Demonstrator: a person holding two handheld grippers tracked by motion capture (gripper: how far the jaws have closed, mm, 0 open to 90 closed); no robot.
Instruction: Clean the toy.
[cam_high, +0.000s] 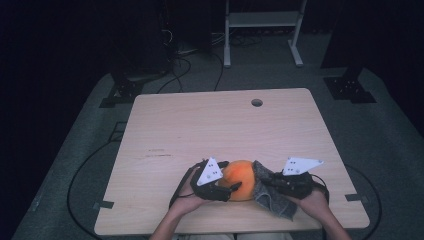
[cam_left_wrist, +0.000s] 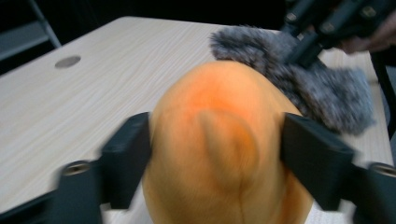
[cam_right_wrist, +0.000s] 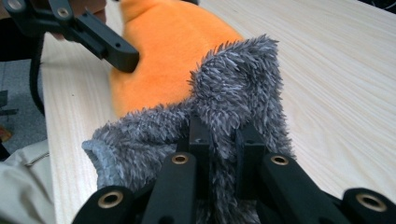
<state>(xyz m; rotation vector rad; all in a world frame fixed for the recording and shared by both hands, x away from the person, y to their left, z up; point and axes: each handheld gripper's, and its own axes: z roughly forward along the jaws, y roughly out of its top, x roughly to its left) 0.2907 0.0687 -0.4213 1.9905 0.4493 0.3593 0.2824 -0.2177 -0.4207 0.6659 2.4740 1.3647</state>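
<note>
High view: the orange plush ball sits near the table's front edge, between both grippers. Left gripper view: the left gripper clasps the ball. Right gripper view: the right gripper pinches the grey fuzzy cloth beside the ball.

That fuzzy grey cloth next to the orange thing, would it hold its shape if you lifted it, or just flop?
Probably flop: the grey cloth already folds and bunches where the right gripper pinches it. Its long shaggy pile suggests it is light and soft, unlikely to slip from the jaws. It drapes flat on the table, so it should not roll.
</note>
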